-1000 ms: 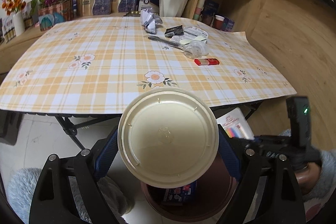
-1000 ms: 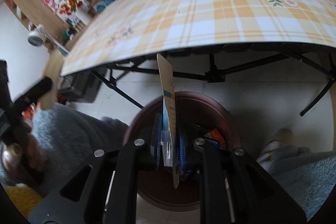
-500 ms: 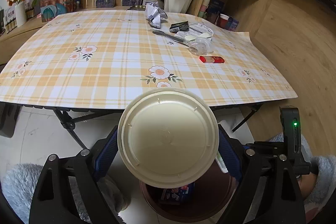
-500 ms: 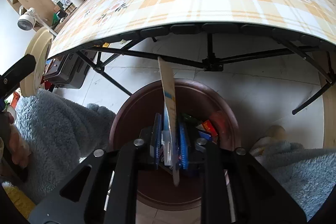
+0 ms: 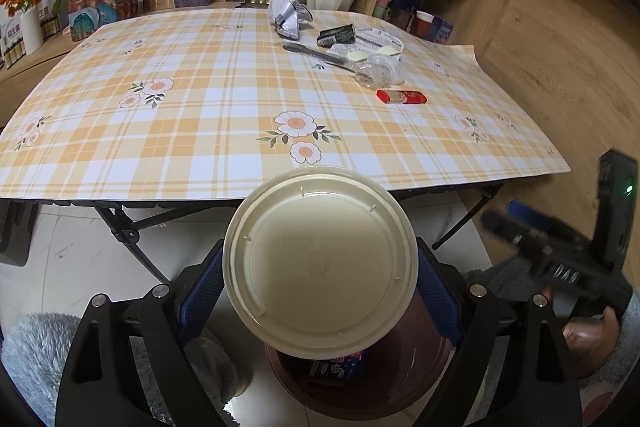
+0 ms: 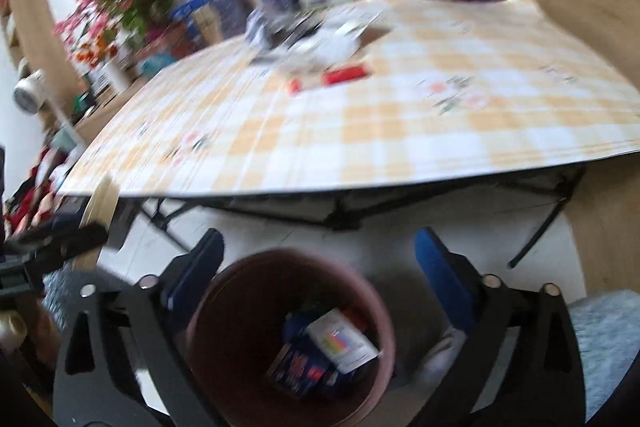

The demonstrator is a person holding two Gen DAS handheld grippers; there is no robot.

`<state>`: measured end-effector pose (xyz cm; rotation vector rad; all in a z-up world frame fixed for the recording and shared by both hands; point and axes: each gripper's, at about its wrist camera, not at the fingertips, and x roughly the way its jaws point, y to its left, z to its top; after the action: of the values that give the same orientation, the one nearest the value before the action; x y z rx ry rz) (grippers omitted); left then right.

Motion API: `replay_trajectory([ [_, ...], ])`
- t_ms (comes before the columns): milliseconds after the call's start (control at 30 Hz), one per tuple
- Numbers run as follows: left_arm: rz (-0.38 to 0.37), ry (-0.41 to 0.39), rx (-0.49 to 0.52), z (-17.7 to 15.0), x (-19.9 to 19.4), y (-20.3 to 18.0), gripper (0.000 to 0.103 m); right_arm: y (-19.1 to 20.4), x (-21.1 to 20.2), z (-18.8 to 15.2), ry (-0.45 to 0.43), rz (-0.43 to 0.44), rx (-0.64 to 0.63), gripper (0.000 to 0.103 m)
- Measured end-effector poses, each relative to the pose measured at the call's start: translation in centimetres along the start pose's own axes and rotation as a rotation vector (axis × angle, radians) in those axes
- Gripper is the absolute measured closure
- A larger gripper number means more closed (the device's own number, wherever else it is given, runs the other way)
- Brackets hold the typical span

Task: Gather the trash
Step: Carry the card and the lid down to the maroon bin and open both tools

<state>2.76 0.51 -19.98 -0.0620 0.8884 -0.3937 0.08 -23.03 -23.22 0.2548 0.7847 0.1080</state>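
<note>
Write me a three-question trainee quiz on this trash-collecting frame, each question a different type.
1. True or false: the right tongs are clamped on a card.
2. What do the left tongs hold? A) red packet B) cream round lid C) black spoon
3. Fill in: the white card lies inside the brown ____.

Key:
1. False. They are open and empty above the bin.
2. B. The cream round lid sits between the blue pads; the red packet and black spoon lie on the table.
3. bin
</note>
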Motion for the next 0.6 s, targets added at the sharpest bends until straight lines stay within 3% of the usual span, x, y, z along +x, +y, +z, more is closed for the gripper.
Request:
replay_trajectory([
  [200,0.011,0.039,0.035,-0.2,1.1,-0.7,0.017,-1.5,0.2,0.5,-0.019,-0.071,0.045,0.006],
  [600,-0.006,0.091,0.111,-0.5,2.6,-2.4,0.014,-1.8,0.5,0.3,-0.004,-0.074,0.052,0.006],
])
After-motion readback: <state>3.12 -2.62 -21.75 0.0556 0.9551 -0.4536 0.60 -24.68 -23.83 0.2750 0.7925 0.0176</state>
